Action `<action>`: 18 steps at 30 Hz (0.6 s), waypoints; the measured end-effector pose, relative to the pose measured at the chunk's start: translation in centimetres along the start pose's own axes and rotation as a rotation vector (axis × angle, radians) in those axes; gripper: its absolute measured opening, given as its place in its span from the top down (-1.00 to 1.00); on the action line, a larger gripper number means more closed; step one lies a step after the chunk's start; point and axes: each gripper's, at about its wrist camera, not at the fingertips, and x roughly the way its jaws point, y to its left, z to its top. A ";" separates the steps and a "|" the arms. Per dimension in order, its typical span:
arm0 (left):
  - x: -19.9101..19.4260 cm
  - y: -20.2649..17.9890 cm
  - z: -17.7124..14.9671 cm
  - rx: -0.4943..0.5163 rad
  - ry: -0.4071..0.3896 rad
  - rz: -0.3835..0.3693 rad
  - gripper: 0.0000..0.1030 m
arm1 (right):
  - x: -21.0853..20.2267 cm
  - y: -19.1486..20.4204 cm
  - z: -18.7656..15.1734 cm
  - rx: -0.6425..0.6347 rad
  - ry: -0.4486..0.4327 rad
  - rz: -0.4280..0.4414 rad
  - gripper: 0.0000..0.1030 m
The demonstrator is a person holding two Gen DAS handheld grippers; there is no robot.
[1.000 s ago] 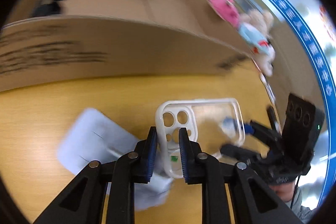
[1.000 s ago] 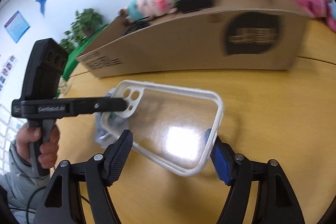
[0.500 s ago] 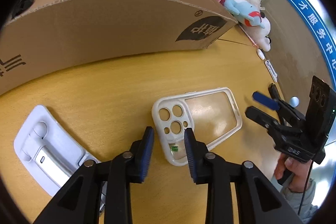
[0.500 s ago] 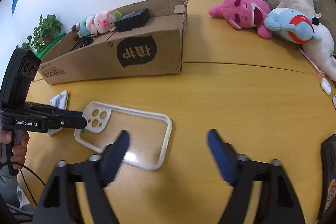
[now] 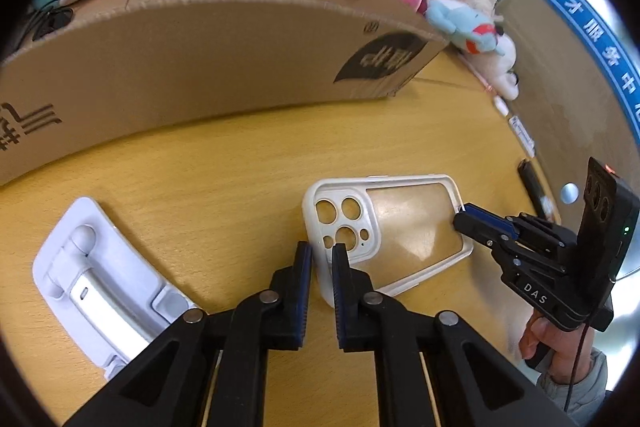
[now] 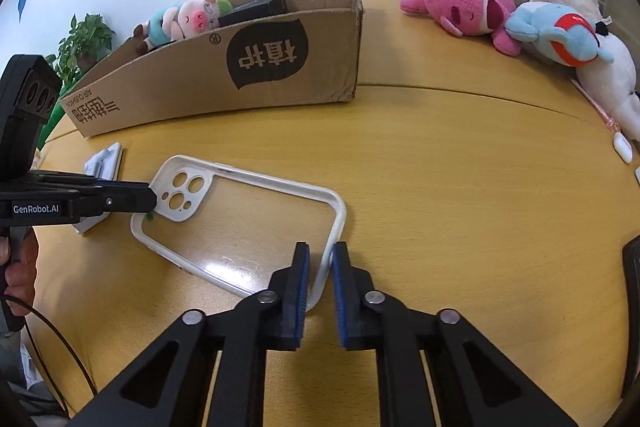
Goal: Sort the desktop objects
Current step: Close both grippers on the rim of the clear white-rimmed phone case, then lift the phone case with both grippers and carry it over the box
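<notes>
One phone case (image 5: pixel 384 235) is seen lying on the bench (image 5: pixel 220 179), pinched at its camera end by the left tool (image 5: pixel 321 255) and at the opposite rim by the right tool (image 6: pixel 320 259). Only the left view shows the whole white tray (image 5: pixel 100 279). A second ago the right tool was wide.

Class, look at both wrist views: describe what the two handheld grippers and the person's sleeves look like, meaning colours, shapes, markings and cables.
Both are black plastic pistol-grip tools with two angular fingers, silver pivot pins and ribbed blue pads. The left gripper reads "GenRobot.AI" in white; the right gripper reads "DAS". Each carries a black camera block with round lenses; the right one shows small green and red lights. A thin black cable trails from each handle. Each hand has a grey sleeve.
</notes>
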 end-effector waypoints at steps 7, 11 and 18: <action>-6.5 0.3 2.1 0.016 -0.168 -0.003 0.82 | -4.1 1.9 4.1 -0.040 -0.182 0.005 0.81; -12.2 0.5 4.9 0.030 -0.319 0.019 0.82 | -7.0 4.4 8.8 -0.131 -0.298 0.009 0.81; -21.7 1.2 10.5 0.079 -0.557 0.096 0.82 | -11.4 9.5 17.2 -0.266 -0.482 0.070 0.81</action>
